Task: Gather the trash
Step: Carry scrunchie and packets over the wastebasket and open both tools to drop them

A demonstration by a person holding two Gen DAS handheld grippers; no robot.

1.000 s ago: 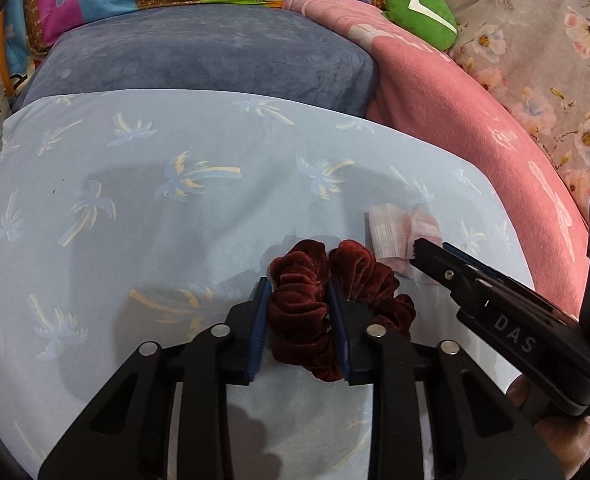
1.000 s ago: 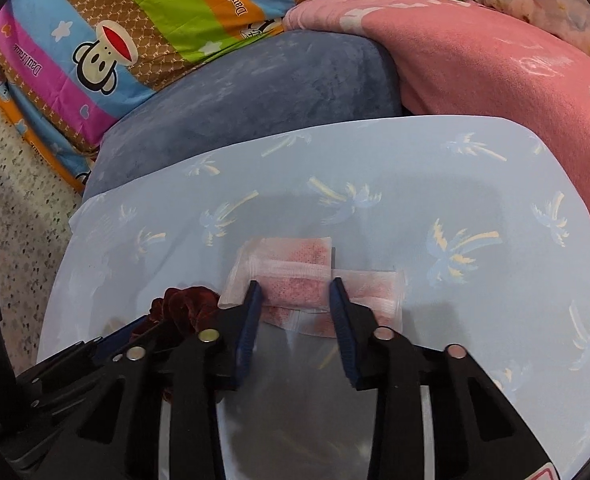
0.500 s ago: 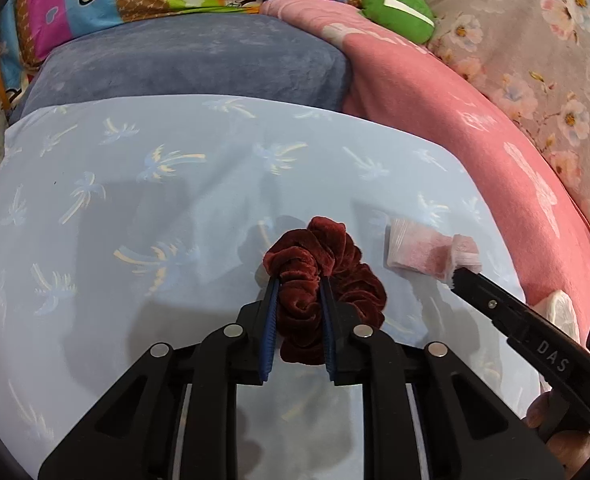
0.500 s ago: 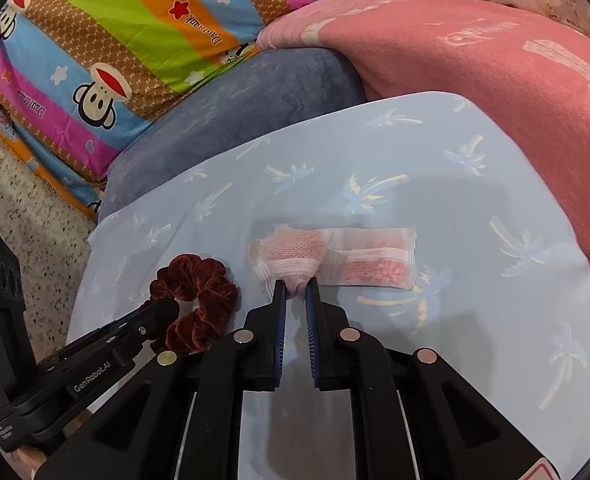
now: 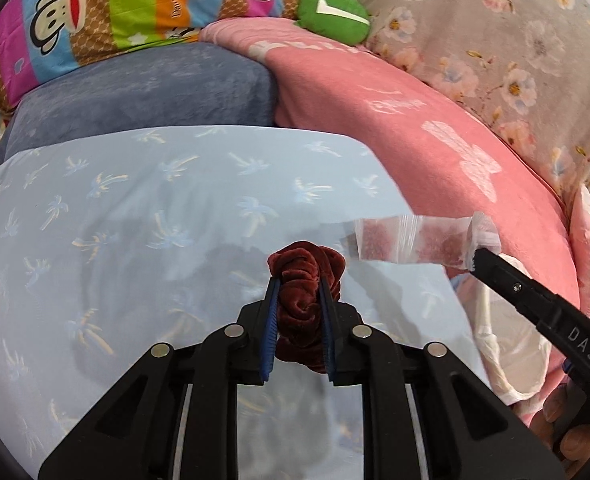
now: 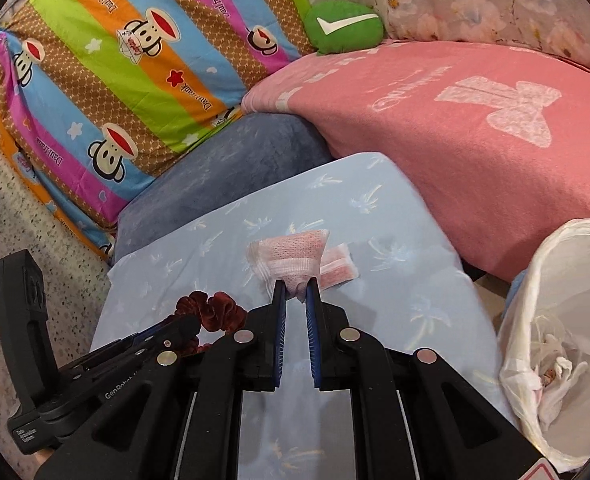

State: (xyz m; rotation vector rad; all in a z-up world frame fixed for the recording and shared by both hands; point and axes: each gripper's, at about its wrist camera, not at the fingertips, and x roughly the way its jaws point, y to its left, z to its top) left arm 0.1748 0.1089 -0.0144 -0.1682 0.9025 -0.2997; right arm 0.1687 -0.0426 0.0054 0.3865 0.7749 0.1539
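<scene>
White plastic lines the bin bag [image 6: 551, 360] low to the right of the right gripper [image 6: 294, 284]; crumpled white wrappers lie in its bottom, with something small and brownish I cannot make out. The right gripper's jaws are pinched narrow on the end of a pink sachet strip [image 6: 291, 258], which sticks out ahead of the tips, above the pale blue palm-print sheet [image 6: 407, 280]. To the left of those jaws, the left gripper [image 5: 298, 280] is clamped on a dark red velvet scrunchie [image 5: 301, 280], bunched between its blue pads. "DAS" is printed on the right gripper's side and "GenRobot" on the left one's. The striped monkey quilt [image 6: 135, 80] beyond reads "Dail Frank", roughly, blurred by the lens.
</scene>
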